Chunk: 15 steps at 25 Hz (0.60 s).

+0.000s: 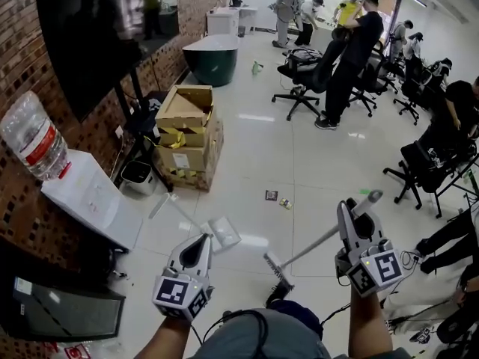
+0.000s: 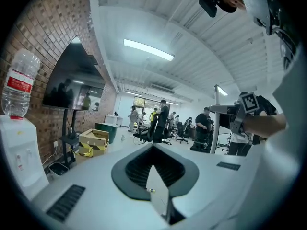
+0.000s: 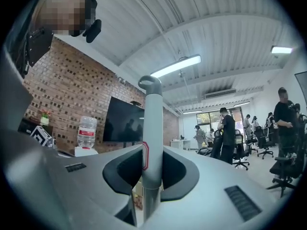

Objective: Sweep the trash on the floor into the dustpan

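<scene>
Left claw [image 1: 203, 244] is closed on a thin pale panel, probably the edge of the white plastic dustpan [image 1: 226, 233]; the left gripper view shows only a light sliver pinched between the jaws. The dustpan sits low, just ahead of that claw, over the glossy white tile floor [image 1: 299, 148]; can't tell if it touches the floor.

Right claw [image 1: 352, 219] is clamped around the grey metal broom pole [image 3: 152, 128], which stands upright between the jaws with its loop end above. In the head view the pole slants down-left to the broom head [image 1: 277, 269], just right of the dustpan.

Trash: two small scraps [image 1: 278, 199] lie close together on the floor, ahead of the broom head and the dustpan and apart from both.

Stacked brown cardboard boxes [image 1: 187, 137] sit at left by the red brick wall [image 1: 22, 43]. A white water dispenser [image 1: 90, 200] with a clear bottle on top stands nearer, also at left. Black office chairs [image 1: 303, 77] and standing people are farther back on the right.
</scene>
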Each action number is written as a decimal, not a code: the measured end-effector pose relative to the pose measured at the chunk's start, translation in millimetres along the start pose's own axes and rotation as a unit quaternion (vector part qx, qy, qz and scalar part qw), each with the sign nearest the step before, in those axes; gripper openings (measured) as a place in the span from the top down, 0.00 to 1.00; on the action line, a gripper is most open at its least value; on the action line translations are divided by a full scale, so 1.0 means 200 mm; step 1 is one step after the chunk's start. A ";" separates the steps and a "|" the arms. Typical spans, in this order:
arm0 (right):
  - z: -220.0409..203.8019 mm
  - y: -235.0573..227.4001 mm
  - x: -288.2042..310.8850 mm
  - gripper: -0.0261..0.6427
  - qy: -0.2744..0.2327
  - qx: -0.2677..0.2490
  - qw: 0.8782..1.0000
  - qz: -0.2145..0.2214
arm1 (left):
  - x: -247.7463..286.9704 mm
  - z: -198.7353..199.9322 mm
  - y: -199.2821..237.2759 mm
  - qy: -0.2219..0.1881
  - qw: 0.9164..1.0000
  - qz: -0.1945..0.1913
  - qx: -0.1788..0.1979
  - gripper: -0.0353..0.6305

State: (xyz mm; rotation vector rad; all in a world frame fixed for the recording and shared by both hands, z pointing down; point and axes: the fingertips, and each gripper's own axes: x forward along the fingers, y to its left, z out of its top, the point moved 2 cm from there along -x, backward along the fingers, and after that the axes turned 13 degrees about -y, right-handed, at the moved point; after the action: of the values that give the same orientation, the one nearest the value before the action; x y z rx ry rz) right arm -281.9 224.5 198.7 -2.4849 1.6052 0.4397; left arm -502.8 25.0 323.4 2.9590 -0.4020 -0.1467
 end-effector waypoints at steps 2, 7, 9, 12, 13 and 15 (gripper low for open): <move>-0.02 -0.07 0.03 0.83 0.001 0.003 1.000 0.004 | 0.09 -0.01 -0.03 0.006 1.000 -0.001 0.000 0.93; -0.07 -0.40 0.14 0.83 -0.029 0.018 0.999 0.015 | 0.48 -0.14 -0.13 0.024 0.999 0.001 0.031 0.93; -0.11 -0.59 0.16 0.83 -0.035 0.027 0.999 0.026 | 0.67 -0.19 -0.23 0.035 0.998 0.006 0.053 0.93; -0.15 -0.90 0.21 0.83 -0.034 0.042 0.997 0.046 | 1.00 -0.20 -0.41 0.021 0.999 0.019 0.035 0.93; -0.16 -1.01 0.24 0.83 -0.037 0.046 0.997 0.052 | 1.11 -0.20 -0.46 0.013 0.999 0.022 0.034 0.93; -0.19 -1.19 0.30 0.83 -0.040 0.052 0.995 0.070 | 1.30 -0.21 -0.54 0.007 0.999 0.031 0.044 0.93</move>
State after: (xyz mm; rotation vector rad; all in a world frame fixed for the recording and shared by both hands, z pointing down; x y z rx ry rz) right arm -36.6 261.3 208.5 -2.2598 1.7305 0.4533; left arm -219.8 62.4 327.2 3.0277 -0.5101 -0.1051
